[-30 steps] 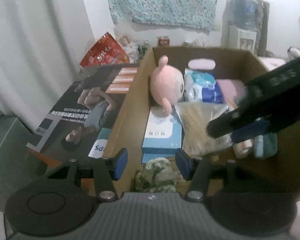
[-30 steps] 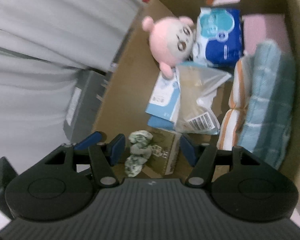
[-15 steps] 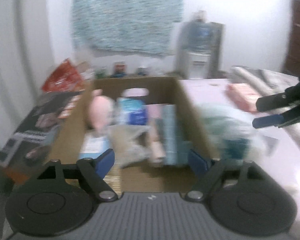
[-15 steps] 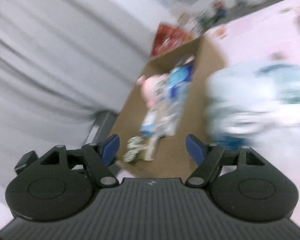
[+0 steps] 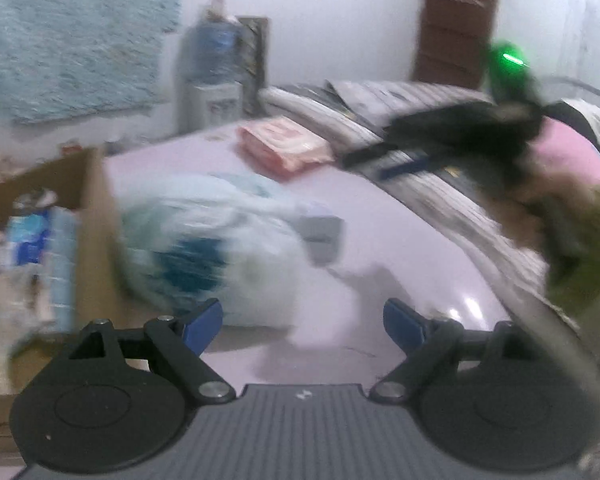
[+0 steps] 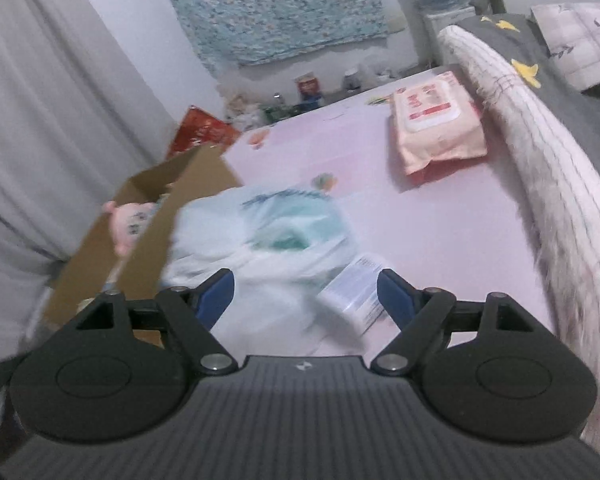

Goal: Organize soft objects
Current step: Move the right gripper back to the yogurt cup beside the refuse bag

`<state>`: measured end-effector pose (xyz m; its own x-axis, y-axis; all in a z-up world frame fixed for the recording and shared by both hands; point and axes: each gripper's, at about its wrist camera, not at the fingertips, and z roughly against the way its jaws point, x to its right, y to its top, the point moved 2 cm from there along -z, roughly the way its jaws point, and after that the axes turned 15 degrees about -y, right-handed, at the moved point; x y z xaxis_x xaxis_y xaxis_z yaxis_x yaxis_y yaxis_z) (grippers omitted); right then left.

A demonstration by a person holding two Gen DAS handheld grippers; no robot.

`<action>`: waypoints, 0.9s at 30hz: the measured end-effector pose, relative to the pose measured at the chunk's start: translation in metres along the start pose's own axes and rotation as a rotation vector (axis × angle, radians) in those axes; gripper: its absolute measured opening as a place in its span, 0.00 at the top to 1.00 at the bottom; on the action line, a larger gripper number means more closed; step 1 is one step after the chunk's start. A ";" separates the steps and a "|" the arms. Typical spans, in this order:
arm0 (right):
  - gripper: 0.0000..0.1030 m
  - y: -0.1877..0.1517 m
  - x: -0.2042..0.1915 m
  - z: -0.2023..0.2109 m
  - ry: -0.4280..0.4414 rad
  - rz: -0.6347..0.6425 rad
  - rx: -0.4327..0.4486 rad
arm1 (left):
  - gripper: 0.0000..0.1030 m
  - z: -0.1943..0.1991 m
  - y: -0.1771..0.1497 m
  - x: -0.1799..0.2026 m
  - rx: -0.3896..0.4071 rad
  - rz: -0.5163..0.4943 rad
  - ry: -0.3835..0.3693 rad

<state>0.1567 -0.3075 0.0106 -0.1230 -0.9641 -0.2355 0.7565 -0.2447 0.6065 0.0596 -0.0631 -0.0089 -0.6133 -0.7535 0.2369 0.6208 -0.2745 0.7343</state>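
A soft white and blue plastic pack (image 5: 212, 248) lies on the pink bed sheet against the cardboard box (image 5: 96, 208). It also shows in the right wrist view (image 6: 268, 240), next to the box (image 6: 140, 256) that holds a pink plush toy (image 6: 128, 224). A pink wipes pack (image 5: 284, 148) lies farther back on the sheet, and shows in the right wrist view (image 6: 436, 124). My left gripper (image 5: 302, 320) is open and empty, near the white pack. My right gripper (image 6: 306, 292) is open and empty just before that pack; it shows blurred in the left wrist view (image 5: 400, 160).
A rolled striped blanket (image 6: 540, 168) runs along the right side of the bed. The box holds blue packs and folded cloth (image 5: 44, 236). A water dispenser (image 5: 216, 76) and small items stand by the far wall. A grey curtain (image 6: 40, 120) hangs left.
Both grippers have swung out of the box to the right, over the bed. Both jaws have opened wider. The white pack and the pink wipes pack have come into view.
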 end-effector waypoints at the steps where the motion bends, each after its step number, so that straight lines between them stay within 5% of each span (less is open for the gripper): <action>1: 0.34 0.004 0.001 -0.015 -0.016 0.005 0.002 | 0.15 -0.011 0.000 0.005 -0.008 0.000 -0.017; 3: 0.51 0.013 0.003 -0.045 -0.052 0.025 -0.008 | 0.16 -0.029 -0.002 0.012 -0.015 0.003 -0.028; 7: 0.56 0.022 0.008 -0.107 -0.119 0.042 -0.063 | 0.23 -0.057 -0.004 0.018 -0.028 0.002 0.003; 11: 0.57 0.016 0.005 -0.140 -0.090 0.048 -0.175 | 0.28 -0.072 -0.006 0.012 -0.032 0.019 0.027; 20: 0.59 -0.026 0.005 -0.106 -0.047 -0.023 -0.224 | 0.34 -0.072 -0.011 -0.004 -0.021 0.093 0.003; 27: 0.58 -0.081 0.013 -0.064 -0.022 -0.213 -0.212 | 0.34 -0.077 -0.024 0.014 -0.039 0.079 -0.094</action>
<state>0.1351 -0.2936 -0.0902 -0.3056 -0.8958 -0.3227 0.8293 -0.4169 0.3721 0.0743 -0.1130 -0.0725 -0.6037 -0.7150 0.3527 0.6865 -0.2412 0.6860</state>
